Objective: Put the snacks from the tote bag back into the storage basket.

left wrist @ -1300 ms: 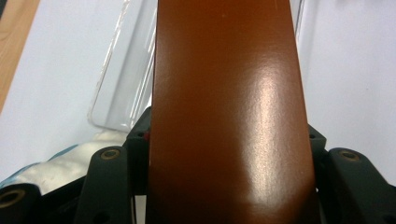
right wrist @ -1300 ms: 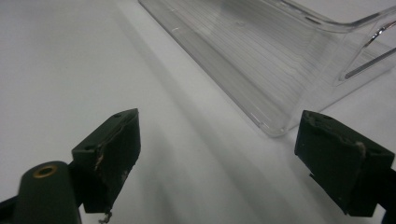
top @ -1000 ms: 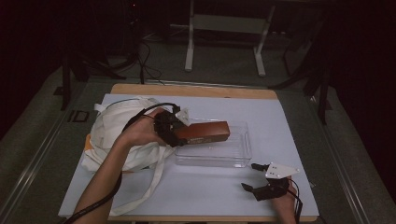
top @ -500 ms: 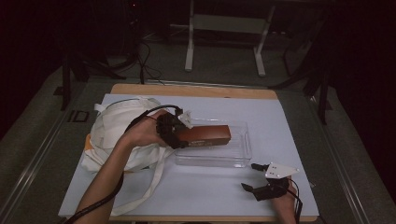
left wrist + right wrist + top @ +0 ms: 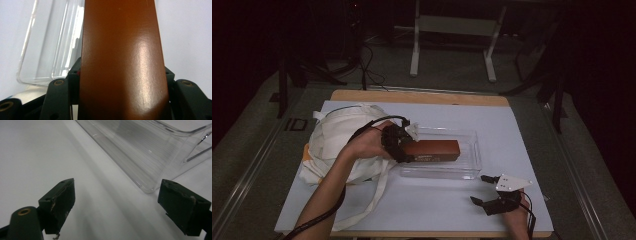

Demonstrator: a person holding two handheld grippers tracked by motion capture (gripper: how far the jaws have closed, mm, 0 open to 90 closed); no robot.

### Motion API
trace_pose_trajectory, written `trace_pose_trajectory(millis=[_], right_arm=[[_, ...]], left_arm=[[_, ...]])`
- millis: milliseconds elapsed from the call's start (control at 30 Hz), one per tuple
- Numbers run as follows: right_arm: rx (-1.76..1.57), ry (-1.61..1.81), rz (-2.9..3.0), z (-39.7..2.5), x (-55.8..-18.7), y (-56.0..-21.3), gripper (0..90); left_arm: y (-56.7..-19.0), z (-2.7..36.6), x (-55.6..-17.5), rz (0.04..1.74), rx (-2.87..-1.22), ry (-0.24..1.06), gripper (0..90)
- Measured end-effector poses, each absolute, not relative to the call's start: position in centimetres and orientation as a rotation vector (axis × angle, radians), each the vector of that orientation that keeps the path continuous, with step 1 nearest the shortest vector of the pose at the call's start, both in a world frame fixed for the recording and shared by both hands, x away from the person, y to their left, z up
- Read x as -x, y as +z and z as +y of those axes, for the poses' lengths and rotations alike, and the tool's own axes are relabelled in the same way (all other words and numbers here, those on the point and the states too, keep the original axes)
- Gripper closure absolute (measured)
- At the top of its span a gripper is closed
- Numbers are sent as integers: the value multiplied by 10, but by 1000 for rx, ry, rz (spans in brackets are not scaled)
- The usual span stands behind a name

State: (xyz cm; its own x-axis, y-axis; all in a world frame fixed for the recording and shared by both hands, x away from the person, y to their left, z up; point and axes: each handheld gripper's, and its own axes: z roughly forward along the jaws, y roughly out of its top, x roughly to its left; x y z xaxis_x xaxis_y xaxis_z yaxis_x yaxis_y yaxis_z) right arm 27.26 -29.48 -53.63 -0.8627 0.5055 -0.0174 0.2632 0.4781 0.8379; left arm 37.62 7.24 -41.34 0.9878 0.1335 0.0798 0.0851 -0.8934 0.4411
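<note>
Here the left gripper (image 5: 404,149) clamps the brown box (image 5: 432,150) at its end, over the clear tray (image 5: 472,167), probably not resting inside. Right gripper (image 5: 484,189), jaws wide, sits on bare sheet (image 5: 427,205) near the tray's corner. Bag (image 5: 337,135) crowds the left edge.

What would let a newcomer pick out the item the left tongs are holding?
Start at the white sheet covering the table, then find the clear plastic tray near its middle. Above it the left tongs clamp a long brown box. It is the one dark, glossy thing between the see-through tray and the crumpled white cloth bag.
</note>
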Motion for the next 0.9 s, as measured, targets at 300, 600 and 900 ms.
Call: trace_pose_trajectory(millis=[300, 600, 900], right_arm=[[-653, 1324, 2469, -295, -273, -536, 144], [-650, 1323, 2470, -294, -272, -536, 144], [-646, 1319, 2469, -294, -272, -536, 144]], left_arm=[[-416, 72, -376, 130, -2683, 117, 435], [-415, 69, -376, 115, -2683, 110, 434], [-416, 66, -377, 92, -2698, 103, 433]])
